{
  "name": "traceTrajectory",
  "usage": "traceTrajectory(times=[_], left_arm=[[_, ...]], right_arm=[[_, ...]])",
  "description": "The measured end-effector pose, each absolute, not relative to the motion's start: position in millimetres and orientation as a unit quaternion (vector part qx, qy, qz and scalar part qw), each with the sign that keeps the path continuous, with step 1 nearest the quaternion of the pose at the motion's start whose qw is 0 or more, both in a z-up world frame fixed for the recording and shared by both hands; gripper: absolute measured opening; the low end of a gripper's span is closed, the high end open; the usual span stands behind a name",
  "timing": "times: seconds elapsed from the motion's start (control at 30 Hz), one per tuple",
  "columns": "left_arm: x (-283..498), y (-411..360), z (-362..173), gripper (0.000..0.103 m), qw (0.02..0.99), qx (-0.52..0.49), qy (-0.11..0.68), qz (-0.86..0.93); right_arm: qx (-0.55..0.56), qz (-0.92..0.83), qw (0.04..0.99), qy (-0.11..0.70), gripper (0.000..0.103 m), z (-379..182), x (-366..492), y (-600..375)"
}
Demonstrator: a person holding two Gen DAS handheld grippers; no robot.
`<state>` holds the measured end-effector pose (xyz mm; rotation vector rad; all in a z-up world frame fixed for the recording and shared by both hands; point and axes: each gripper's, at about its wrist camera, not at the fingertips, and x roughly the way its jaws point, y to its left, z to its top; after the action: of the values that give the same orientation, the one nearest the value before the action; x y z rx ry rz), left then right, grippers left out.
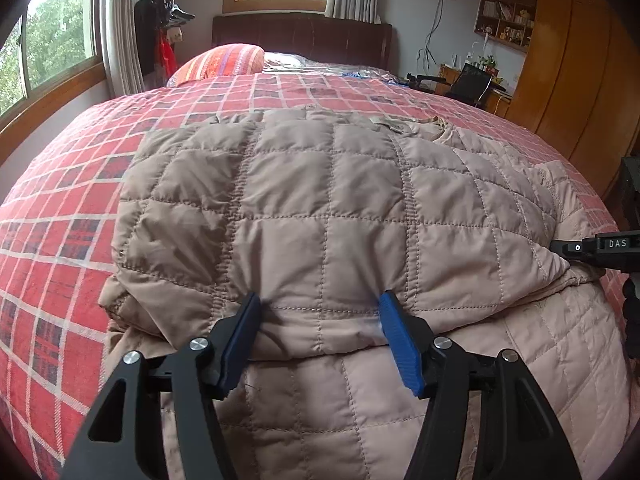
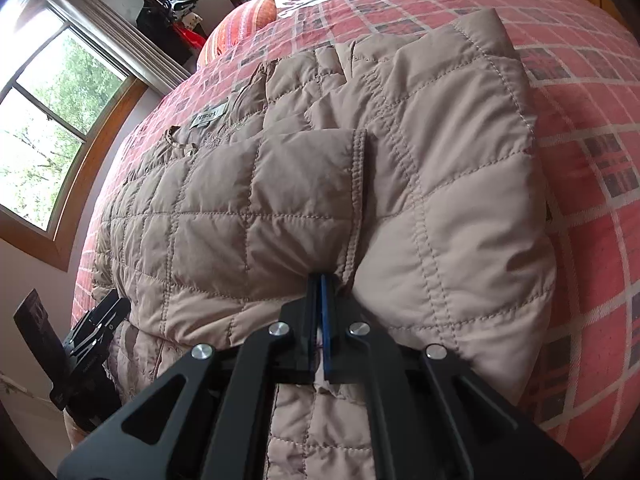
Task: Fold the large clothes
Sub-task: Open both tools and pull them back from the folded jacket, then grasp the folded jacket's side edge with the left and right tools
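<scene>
Beige quilted padded jacket (image 1: 320, 208) lies spread across the bed's red-and-white checked cover (image 1: 60, 240), its top part doubled over onto the lower part so that a thick fold edge faces me. My left gripper (image 1: 320, 316) has its blue-padded fingers (image 1: 400, 340) spread wide, one on each side of a stretch of that fold edge, the tips touching the fabric without squeezing it. My right gripper (image 2: 320, 284) has its fingers pressed together on the jacket's fold edge, beside a ribbed seam (image 2: 356, 200) that runs up the cloth. A white sewn label (image 2: 210, 117) shows near the collar at the far end. Beyond the jacket, an orange striped pillow (image 1: 224, 62) rests by the dark wooden headboard (image 1: 300, 34).
</scene>
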<state>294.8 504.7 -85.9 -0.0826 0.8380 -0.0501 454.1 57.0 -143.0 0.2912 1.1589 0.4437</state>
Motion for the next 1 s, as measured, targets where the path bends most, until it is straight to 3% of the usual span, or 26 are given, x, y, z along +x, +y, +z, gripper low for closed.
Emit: traceTrajectory(times=[0.13, 0.17, 0.2, 0.23, 0.33, 0.7, 1.0], left_arm=[[286, 506, -82, 0.066, 0.913, -0.045, 0.406, -0.018], [277, 506, -79, 0.067, 0.912, -0.044, 0.408, -0.008], [269, 506, -75, 0.068, 0.911, -0.043, 0.410, -0.002], [258, 505, -72, 0.070, 0.910, -0.042, 0.413, 0.003], [220, 506, -61, 0.071, 0.912, -0.035, 0.410, -0.004], [73, 565, -68, 0.078, 0.914, -0.045, 0.395, 0.079], [15, 613, -93, 0.079, 0.884, -0.139, 0.441, 0.062]], right_arm=[[0.143, 0.214, 0.817, 0.515, 0.008, -124, 429, 45], [0.139, 0.214, 0.827, 0.501, 0.022, -115, 413, 40], [0.132, 0.214, 0.835, 0.488, 0.051, -109, 401, 36], [0.119, 0.213, 0.845, 0.475, 0.061, -102, 385, 31], [0.074, 0.199, 0.855, 0.473, 0.061, -93, 348, 18], [0.098, 0.194, 0.868, 0.447, 0.062, -121, 214, -62], [0.138, 0.197, 0.854, 0.462, 0.065, -144, 155, -111]])
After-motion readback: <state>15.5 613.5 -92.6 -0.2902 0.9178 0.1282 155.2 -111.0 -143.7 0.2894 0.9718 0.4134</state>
